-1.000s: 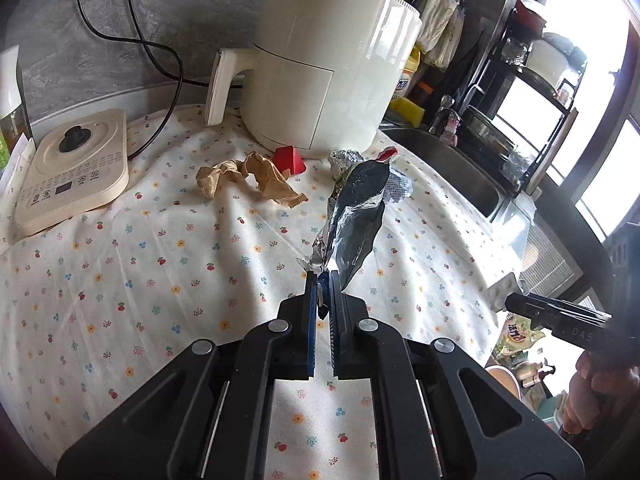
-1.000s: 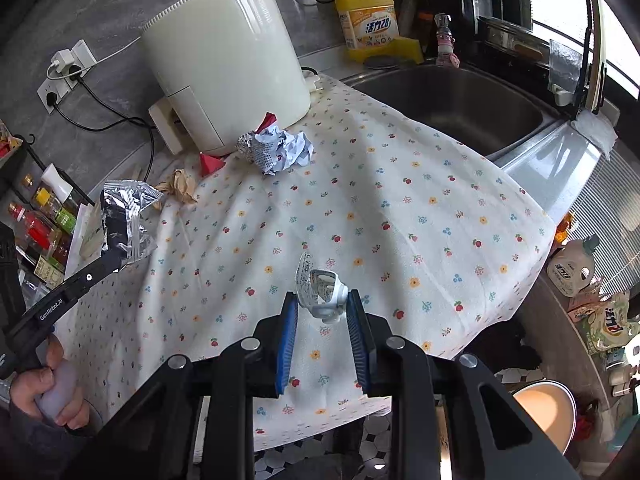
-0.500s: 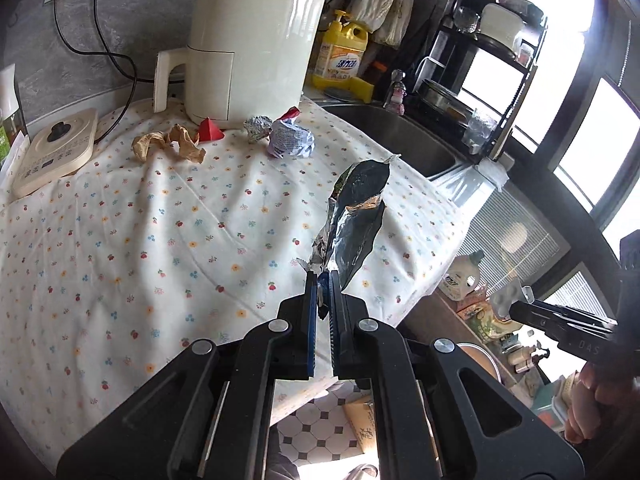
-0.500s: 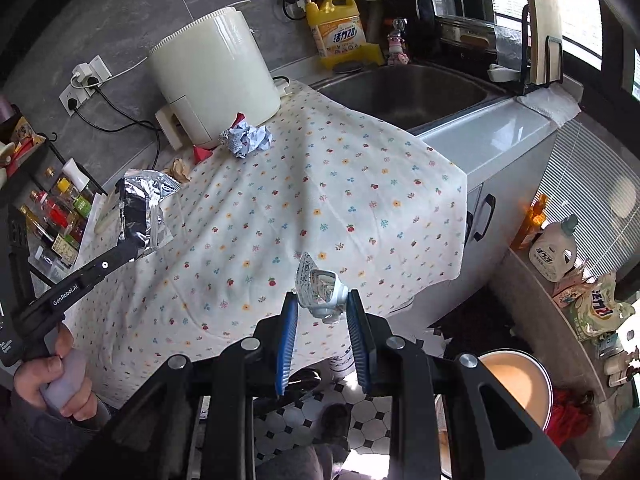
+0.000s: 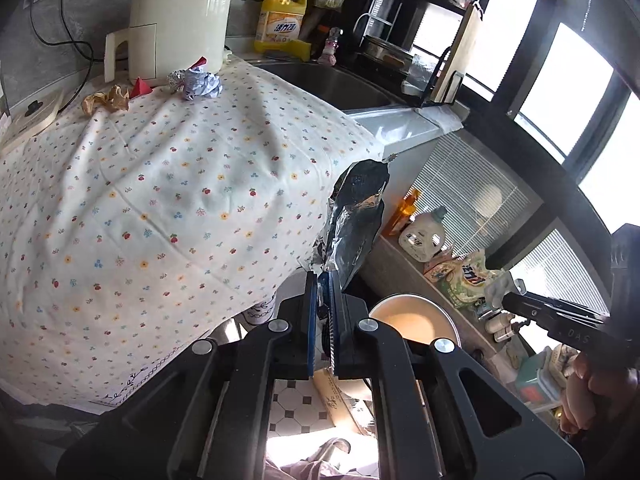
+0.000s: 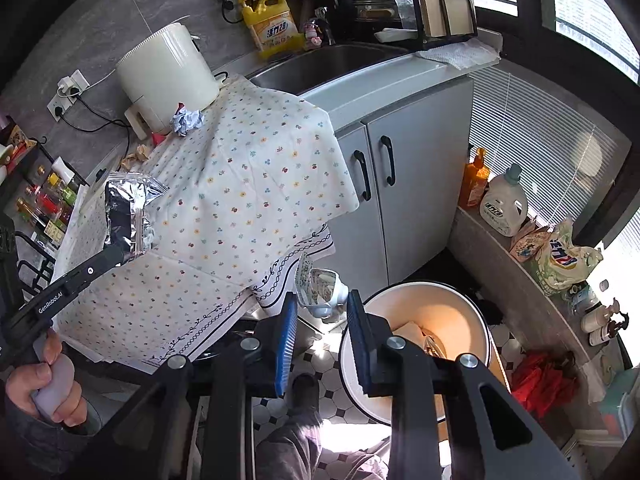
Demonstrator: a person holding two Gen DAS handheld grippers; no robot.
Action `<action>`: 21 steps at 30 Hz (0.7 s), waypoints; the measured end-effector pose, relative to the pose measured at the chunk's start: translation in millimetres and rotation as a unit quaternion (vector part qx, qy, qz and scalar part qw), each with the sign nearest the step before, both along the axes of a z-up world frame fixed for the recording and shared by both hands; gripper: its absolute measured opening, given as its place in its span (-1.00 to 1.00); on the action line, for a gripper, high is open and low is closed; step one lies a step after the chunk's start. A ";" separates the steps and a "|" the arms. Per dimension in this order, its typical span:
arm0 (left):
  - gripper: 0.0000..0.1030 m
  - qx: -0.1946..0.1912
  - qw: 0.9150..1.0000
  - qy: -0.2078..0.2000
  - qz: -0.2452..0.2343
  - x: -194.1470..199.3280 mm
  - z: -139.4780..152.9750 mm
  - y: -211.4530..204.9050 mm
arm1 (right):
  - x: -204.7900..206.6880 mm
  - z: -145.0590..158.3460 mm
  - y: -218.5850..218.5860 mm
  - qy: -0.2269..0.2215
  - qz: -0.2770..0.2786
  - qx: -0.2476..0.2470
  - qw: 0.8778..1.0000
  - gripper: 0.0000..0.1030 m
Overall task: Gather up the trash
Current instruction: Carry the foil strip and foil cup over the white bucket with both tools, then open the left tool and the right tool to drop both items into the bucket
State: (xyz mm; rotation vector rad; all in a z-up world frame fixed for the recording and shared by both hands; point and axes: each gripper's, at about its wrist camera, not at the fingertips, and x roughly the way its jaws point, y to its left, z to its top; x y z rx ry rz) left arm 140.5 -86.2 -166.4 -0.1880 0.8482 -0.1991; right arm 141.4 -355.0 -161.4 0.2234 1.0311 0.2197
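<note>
Left gripper [image 5: 323, 280] clenched tight on the lower edge of a silver foil bag [image 5: 356, 220], standing up past the edge of the flowered tablecloth [image 5: 160, 200]. Right gripper [image 6: 322, 312] grasping a small crumpled foil wrapper [image 6: 318, 290] between the blue pads [image 6: 287, 336], just beside the rim of a cream bucket [image 6: 472, 312] at about four o'clock from the wrapper. Left behind on the cloth, at eleven o'clock in the left wrist view: a crumpled blue-white paper ball [image 5: 202, 84], a brown paper scrap [image 5: 106, 100] and a red piece [image 5: 141, 86], near the white appliance [image 5: 180, 16].
</note>
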 end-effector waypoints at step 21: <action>-0.88 0.016 0.993 0.056 -0.105 -4.8 -47.4 -130.1 | -55.7 -22.1 -119.0 0.025 -0.088 0.007 0.996 0.09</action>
